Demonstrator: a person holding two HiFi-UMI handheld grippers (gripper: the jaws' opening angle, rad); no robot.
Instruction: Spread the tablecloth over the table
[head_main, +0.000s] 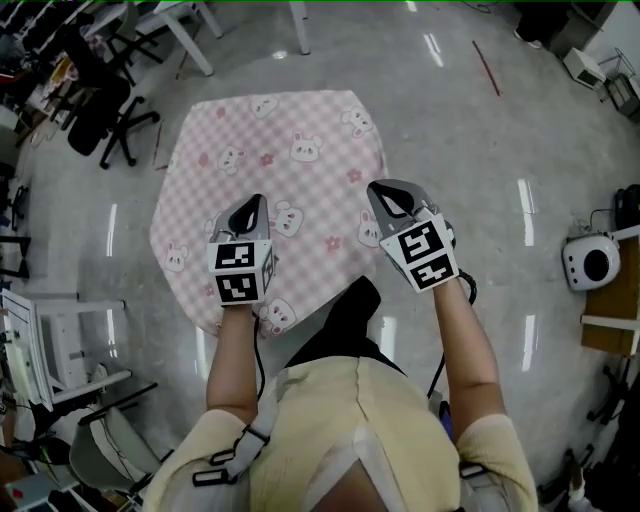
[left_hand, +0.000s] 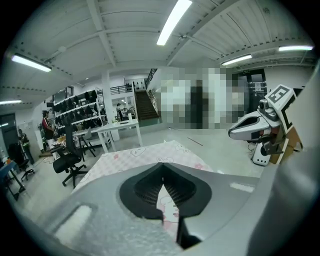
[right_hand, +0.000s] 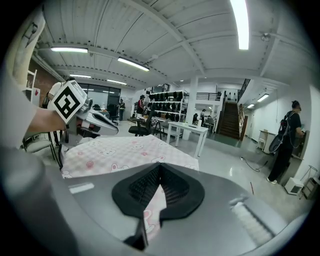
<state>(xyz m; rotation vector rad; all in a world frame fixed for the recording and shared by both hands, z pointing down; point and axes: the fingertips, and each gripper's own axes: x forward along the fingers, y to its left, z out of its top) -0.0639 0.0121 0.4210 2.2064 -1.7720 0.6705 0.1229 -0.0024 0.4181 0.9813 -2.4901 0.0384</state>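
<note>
Pink tablecloth (head_main: 290, 160) spreads ahead of left gripper (head_main: 257, 203) and right gripper (head_main: 380, 192), both pinching its edge; next, probably lower and release.

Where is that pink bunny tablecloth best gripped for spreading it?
Near its edge on the person's side, at two spots well apart, coming in from that side. The tablecloth is thin and limp, so only a pinched fold gives the jaws a hold; the left gripper and right gripper are shut on it there.
</note>
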